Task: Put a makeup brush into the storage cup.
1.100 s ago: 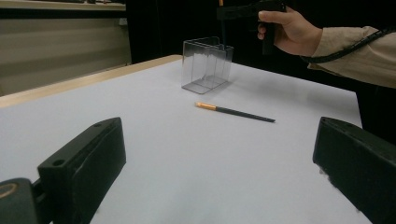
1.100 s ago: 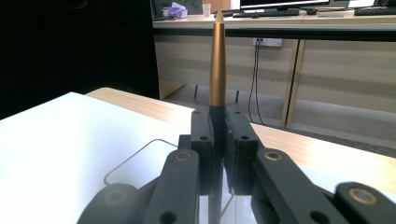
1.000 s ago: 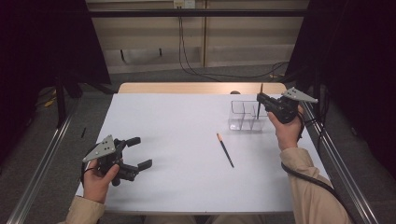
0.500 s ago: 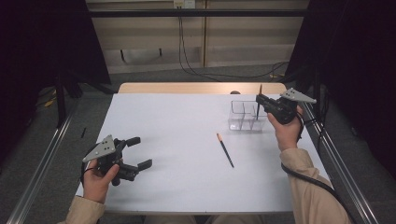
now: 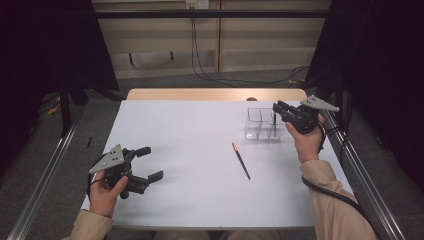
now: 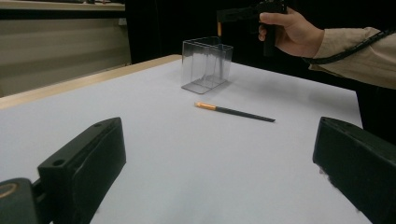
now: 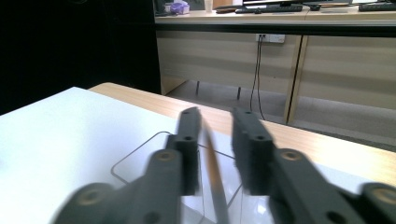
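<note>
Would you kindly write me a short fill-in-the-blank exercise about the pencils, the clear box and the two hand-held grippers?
1. The right hand-held gripper is above the clear ____ on the table.
2. One pencil lies flat on the ____ table.
3. The left hand-held gripper has its jaws ____ and holds nothing.

Missing words: box; white; open

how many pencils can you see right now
2. One pencil lies flat on the white table, near the middle. The other pencil is upright at the right gripper, over the clear organizer. None seem hidden.
</note>
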